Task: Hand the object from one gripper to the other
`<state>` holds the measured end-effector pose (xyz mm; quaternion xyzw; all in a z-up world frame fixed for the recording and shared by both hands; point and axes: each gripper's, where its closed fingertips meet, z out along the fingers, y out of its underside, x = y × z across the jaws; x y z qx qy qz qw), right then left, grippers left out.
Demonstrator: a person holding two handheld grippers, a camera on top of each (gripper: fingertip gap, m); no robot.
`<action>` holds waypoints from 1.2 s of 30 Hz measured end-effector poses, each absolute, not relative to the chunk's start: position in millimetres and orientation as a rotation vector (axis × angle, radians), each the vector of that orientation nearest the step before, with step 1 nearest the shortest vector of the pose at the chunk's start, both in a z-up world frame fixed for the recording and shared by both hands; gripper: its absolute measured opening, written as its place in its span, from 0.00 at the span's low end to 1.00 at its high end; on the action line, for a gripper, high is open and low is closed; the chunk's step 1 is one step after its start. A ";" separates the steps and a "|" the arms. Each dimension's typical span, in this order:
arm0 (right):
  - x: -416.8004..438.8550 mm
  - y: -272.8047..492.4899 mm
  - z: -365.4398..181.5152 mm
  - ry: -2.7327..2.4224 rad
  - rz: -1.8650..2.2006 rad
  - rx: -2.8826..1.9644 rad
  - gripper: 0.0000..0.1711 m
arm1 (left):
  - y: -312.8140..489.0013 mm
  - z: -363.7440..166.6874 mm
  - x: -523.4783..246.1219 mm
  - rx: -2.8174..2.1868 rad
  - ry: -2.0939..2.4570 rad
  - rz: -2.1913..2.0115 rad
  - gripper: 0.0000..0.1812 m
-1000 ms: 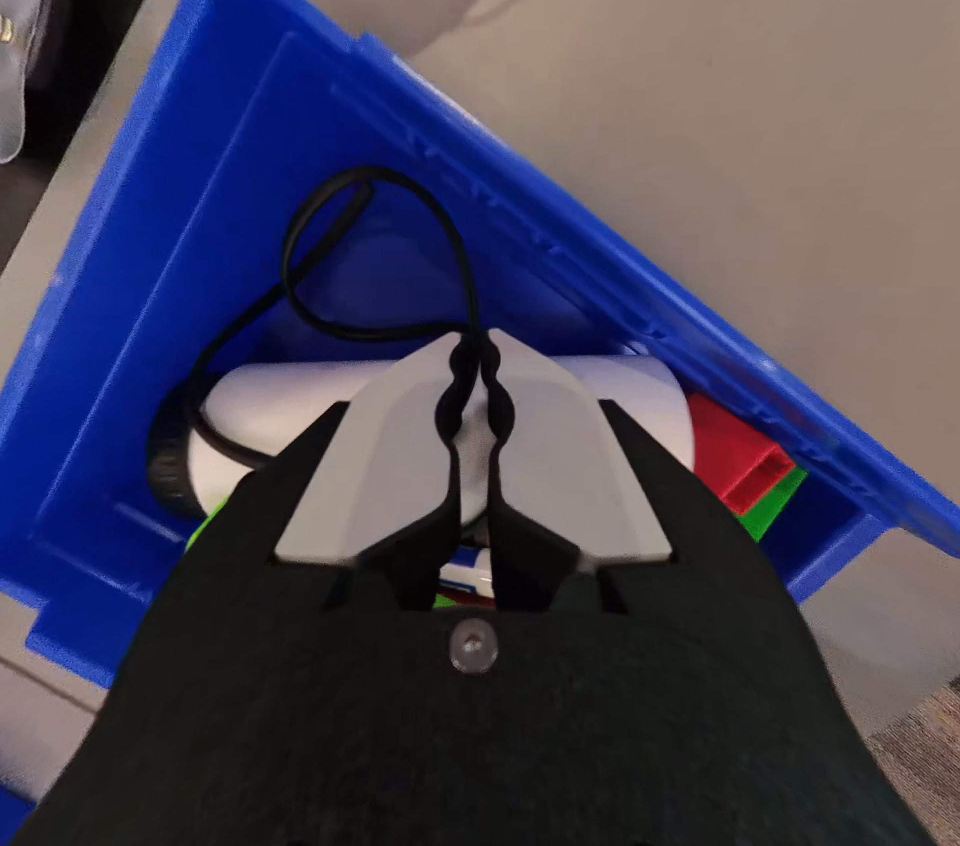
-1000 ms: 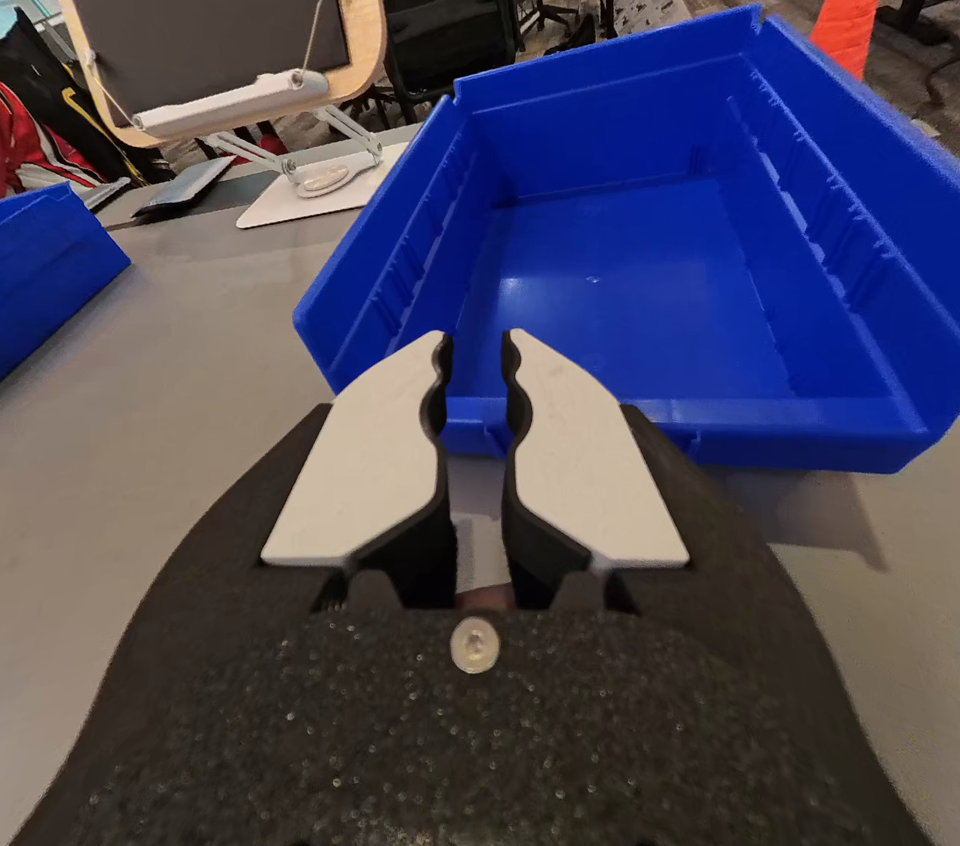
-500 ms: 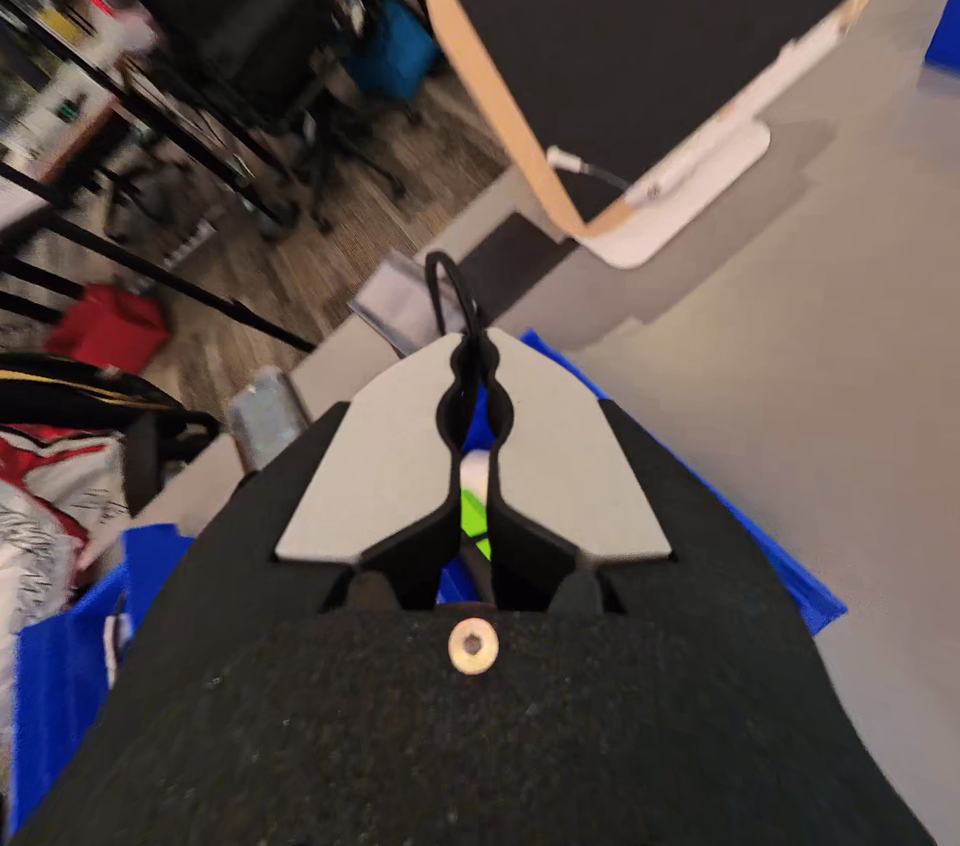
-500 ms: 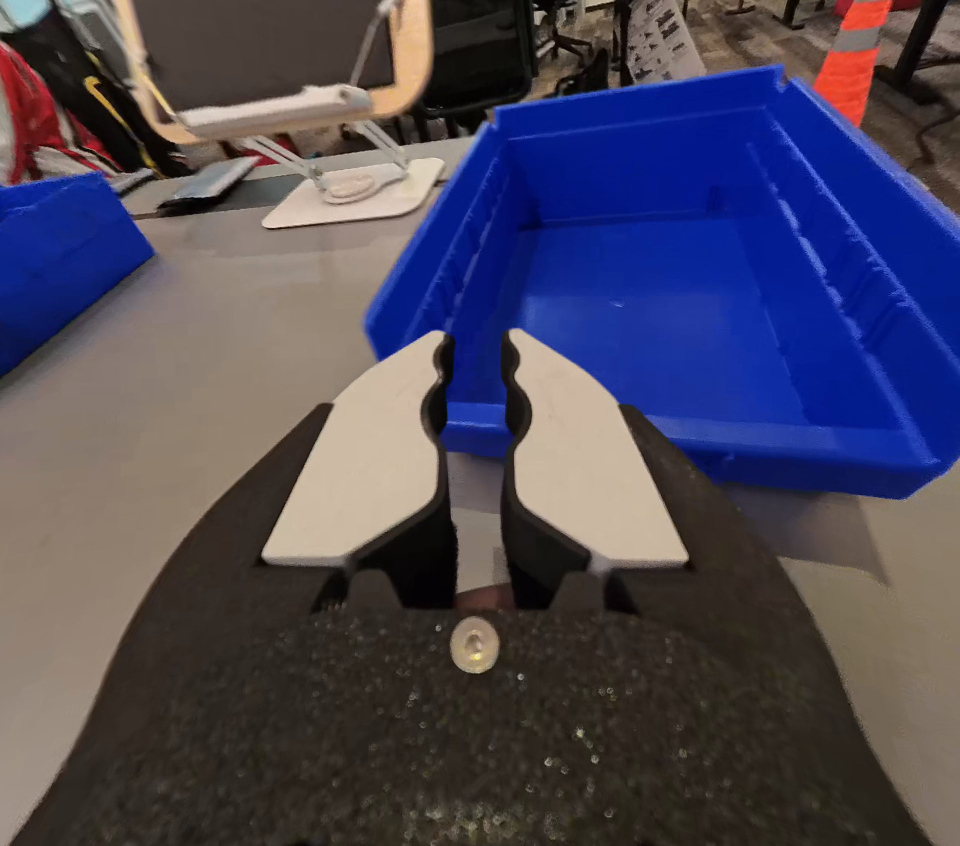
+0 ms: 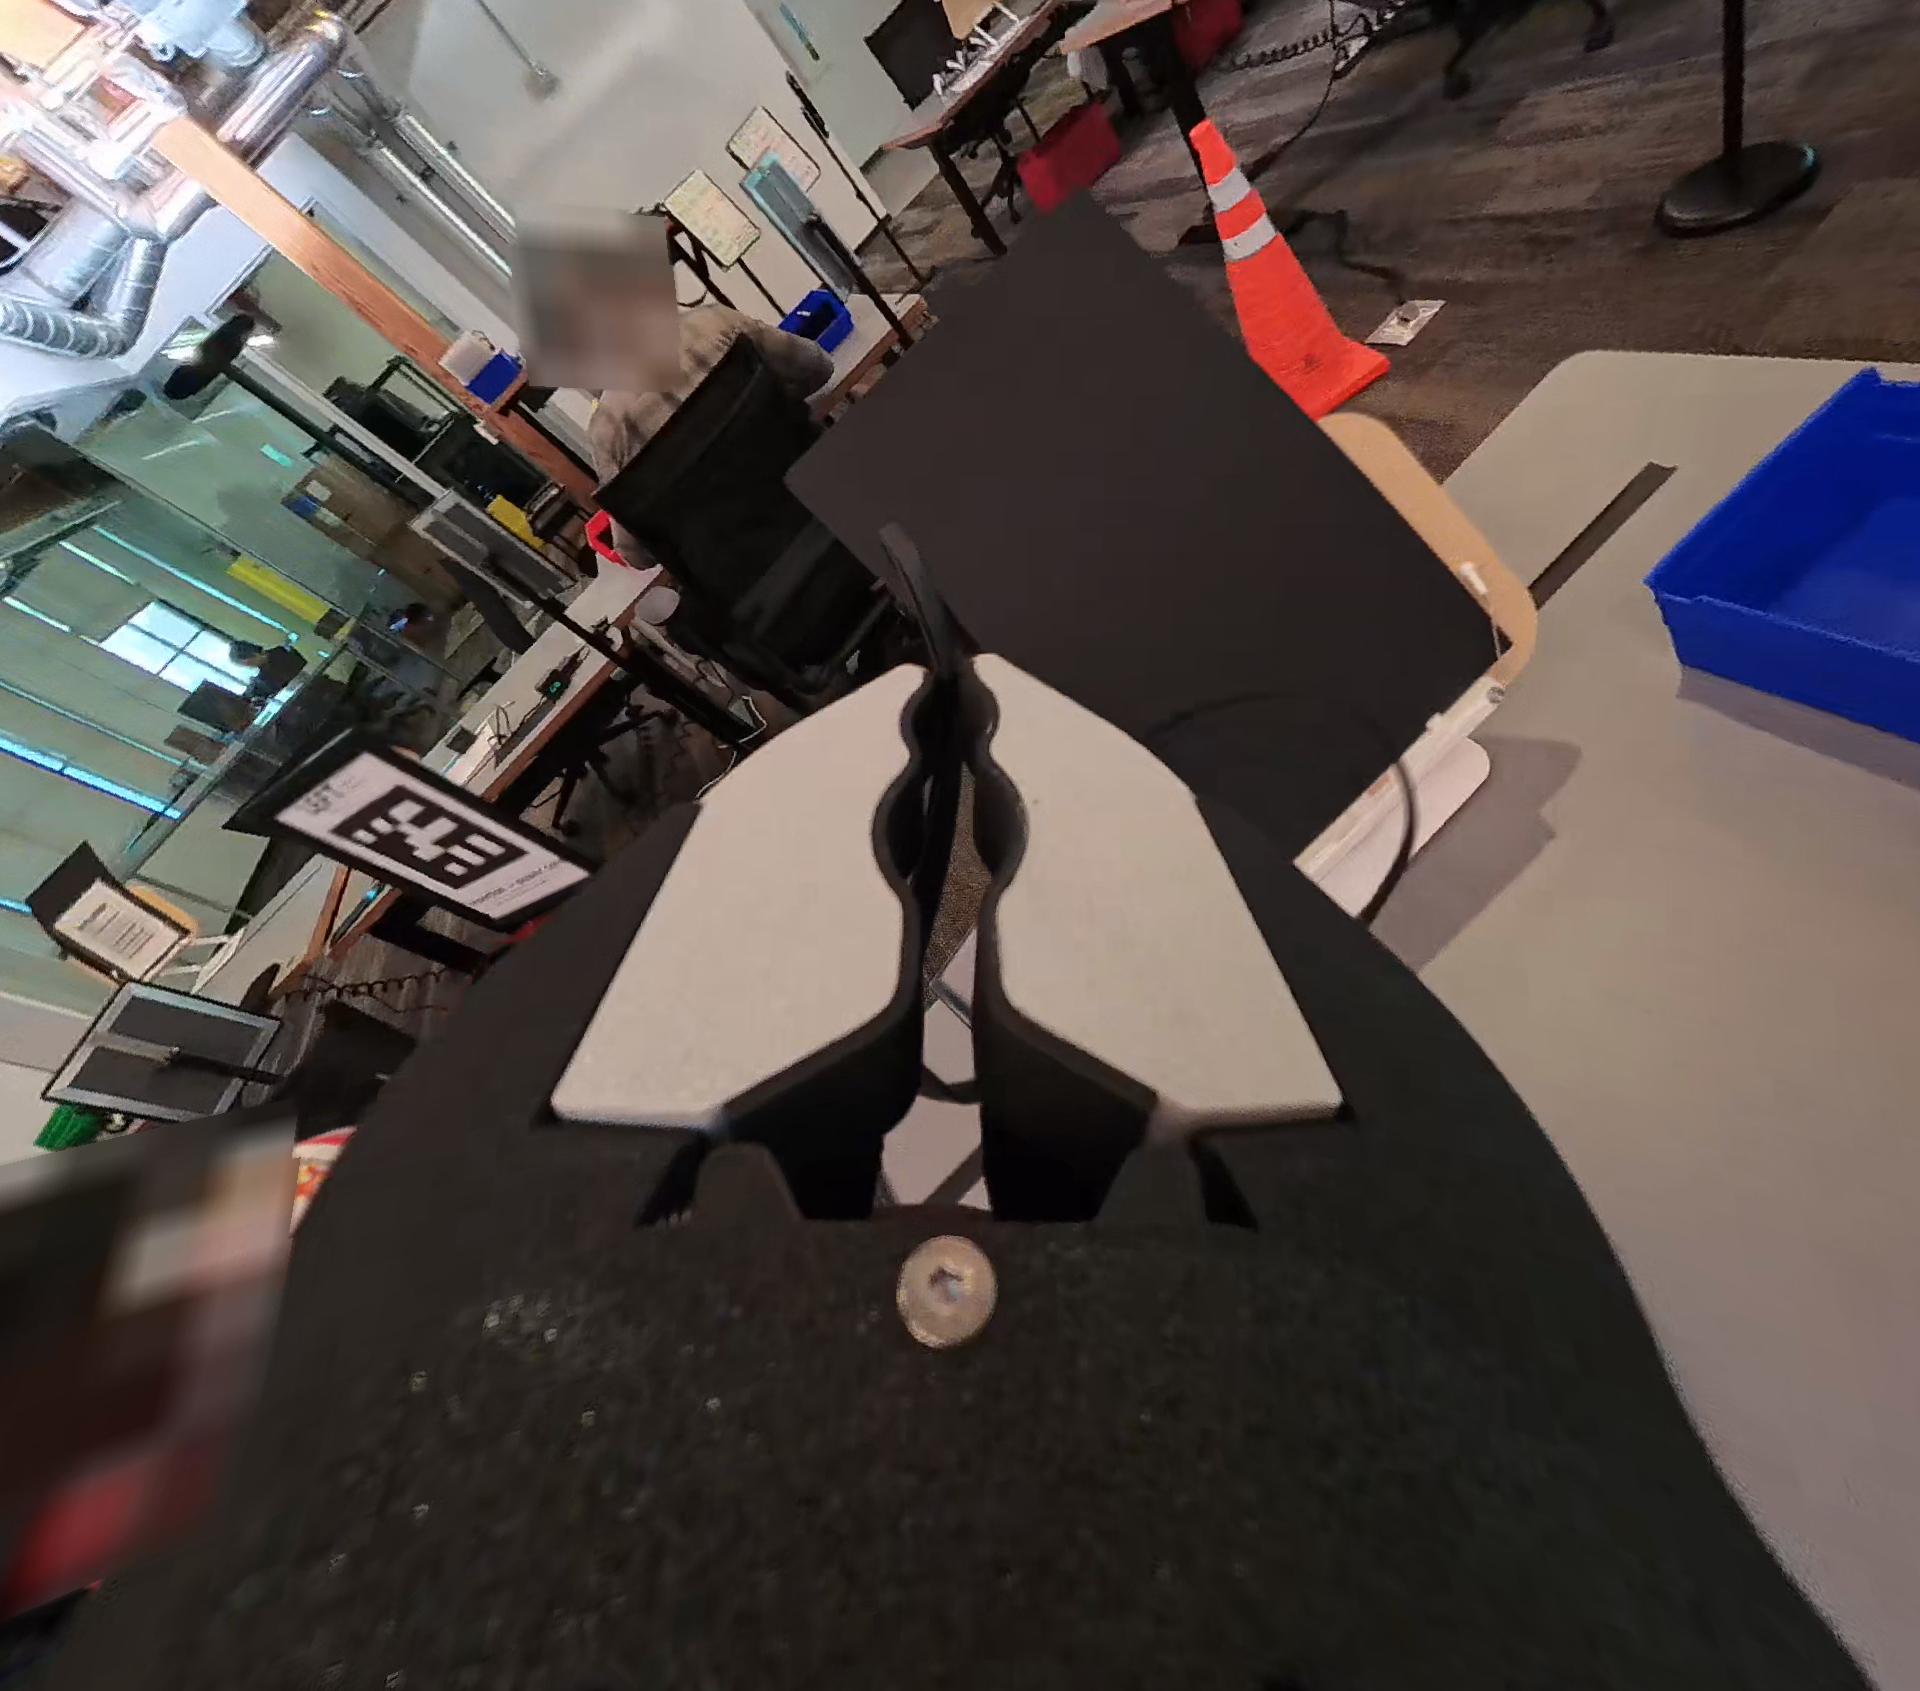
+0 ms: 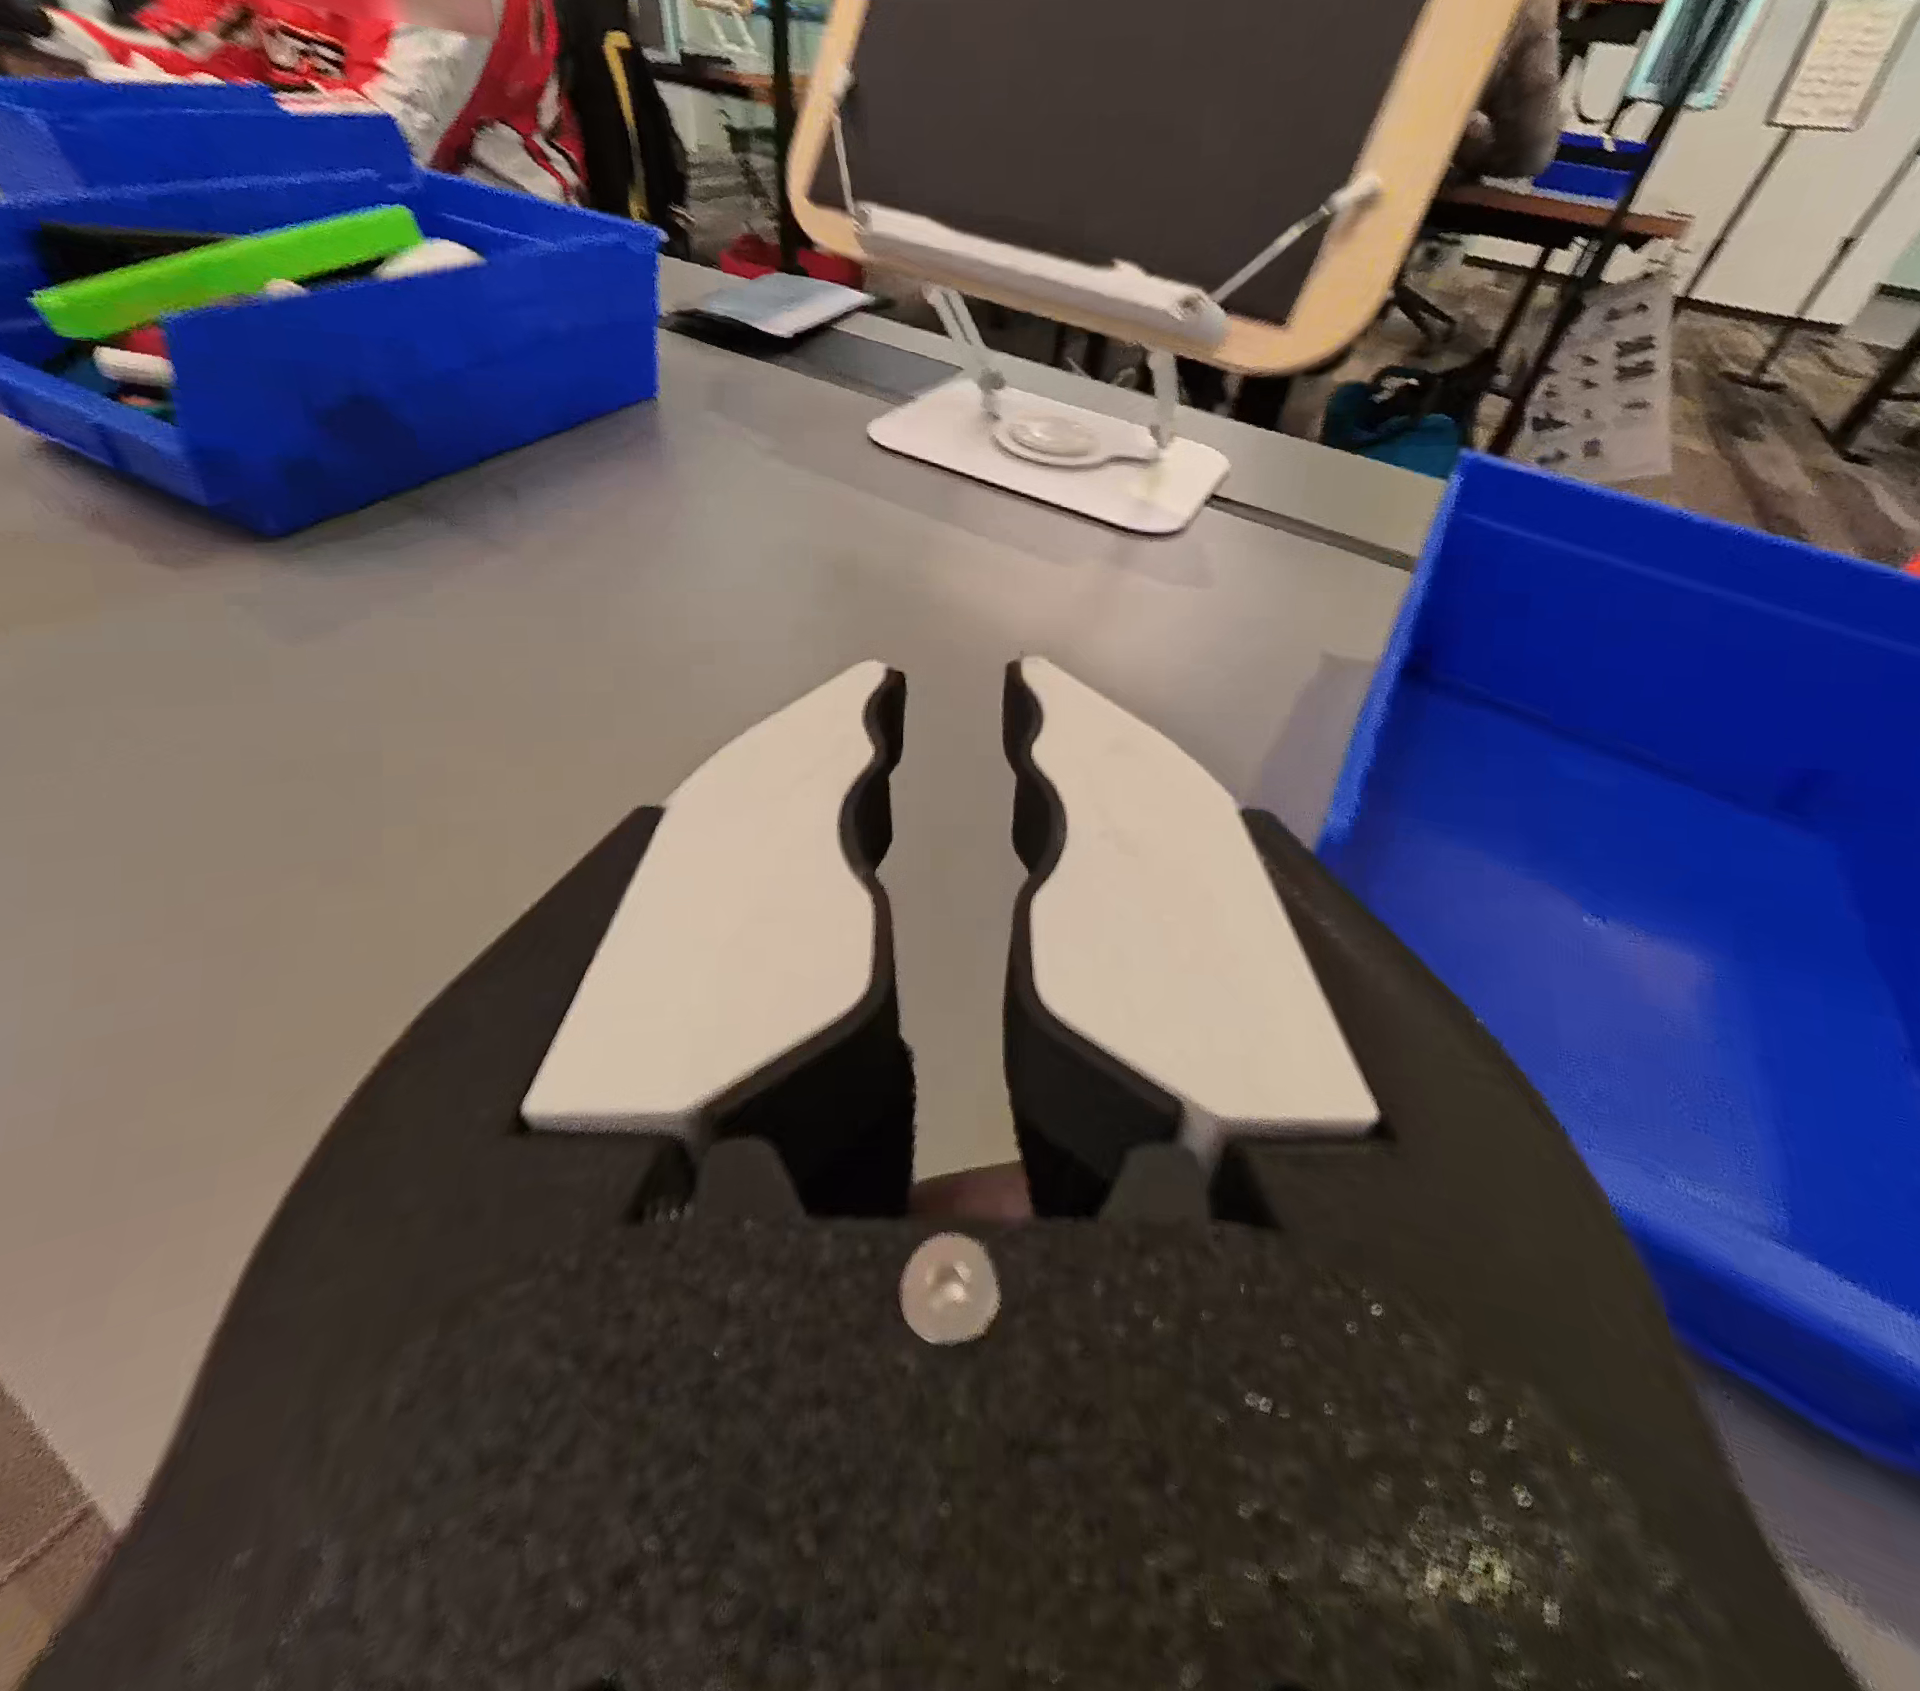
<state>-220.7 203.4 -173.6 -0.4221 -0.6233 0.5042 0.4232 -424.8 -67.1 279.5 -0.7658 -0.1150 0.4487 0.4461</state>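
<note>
Black cord (image 5: 928, 602) is pinched tight in the left claw (image 5: 951, 685), up above the grey counter (image 5: 1662, 966). Right claw (image 6: 954, 680) holds nothing, its gap narrow, beside a blue bin (image 6: 1621, 810).

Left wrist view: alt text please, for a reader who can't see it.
The left gripper is shut on a thin black cable, raised above a grey table. Beyond stand a black board on a stand and a blue bin.

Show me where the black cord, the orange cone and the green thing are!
black cord (image 5: 914, 576): left wrist view, loop sticking out past the left gripper (image 5: 951, 685).
orange cone (image 5: 1283, 311): left wrist view, its lower body.
green thing (image 6: 229, 272): right wrist view, middle of its long side.
</note>
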 end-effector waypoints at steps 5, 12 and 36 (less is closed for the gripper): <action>-231.3 172.5 -135.6 -1.683 1.471 -0.992 0.18 | -23.9 278.5 -414.9 -1.972 -0.158 1.009 0.02; -270.7 149.4 -39.7 -1.816 1.617 -0.749 0.26 | 39.5 222.4 -362.7 -2.144 0.225 0.795 0.01; -315.2 157.5 3.5 -1.753 1.750 -0.779 0.02 | 116.7 49.3 -315.4 -2.510 0.337 0.572 0.06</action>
